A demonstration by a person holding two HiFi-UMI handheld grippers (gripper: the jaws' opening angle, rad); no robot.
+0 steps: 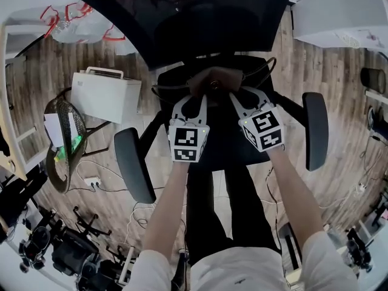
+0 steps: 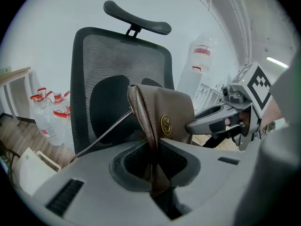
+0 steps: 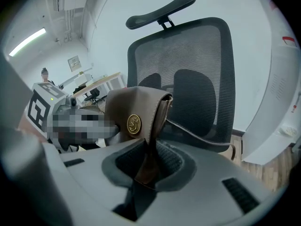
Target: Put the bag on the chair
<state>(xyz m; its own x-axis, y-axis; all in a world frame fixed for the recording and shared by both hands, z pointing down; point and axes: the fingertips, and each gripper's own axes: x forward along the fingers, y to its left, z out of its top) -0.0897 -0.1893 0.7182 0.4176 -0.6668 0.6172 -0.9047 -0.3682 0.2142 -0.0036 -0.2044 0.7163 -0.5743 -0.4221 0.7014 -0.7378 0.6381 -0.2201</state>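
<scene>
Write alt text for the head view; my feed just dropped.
Seen from above, the left gripper and right gripper each pinch a brown bag over the seat of a black office chair. A white box sits on the wood floor at the picture's left.

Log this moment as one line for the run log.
left gripper: shut on bag | right gripper: shut on bag | bag: held between both, before chair backrest | placed on seat: cannot tell
</scene>
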